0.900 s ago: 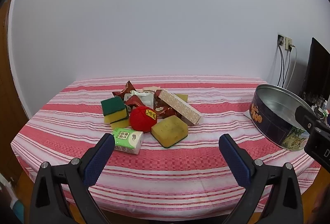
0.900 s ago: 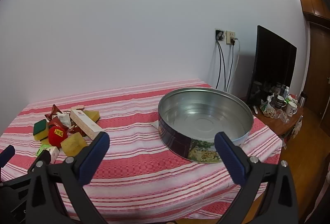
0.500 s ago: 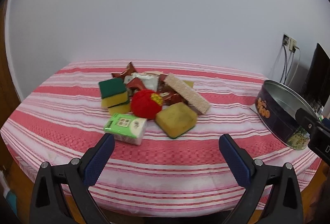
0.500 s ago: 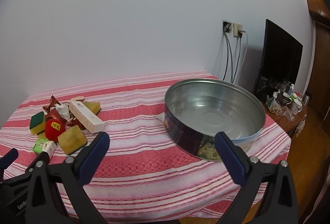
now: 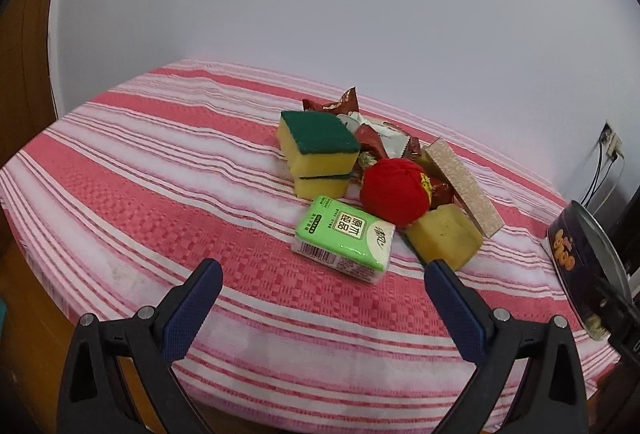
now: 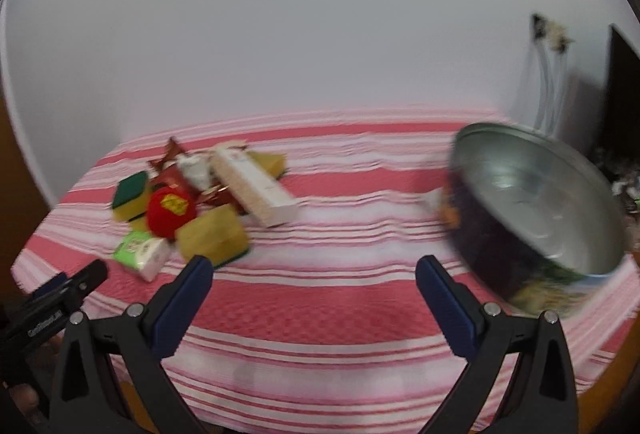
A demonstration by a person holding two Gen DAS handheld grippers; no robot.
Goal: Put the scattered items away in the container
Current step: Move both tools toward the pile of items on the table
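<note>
Blue-padded left gripper, right gripper wide open, empty.

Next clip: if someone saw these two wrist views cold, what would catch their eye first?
Probably the bright red ball at the heart of a small pile on the red-striped tablecloth, with a green-topped yellow sponge behind it and a green tissue pack in front. Next, the big round metal tin, empty, off to the pile's right. Both grippers, left and right, hang wide open, holding nothing.
</note>
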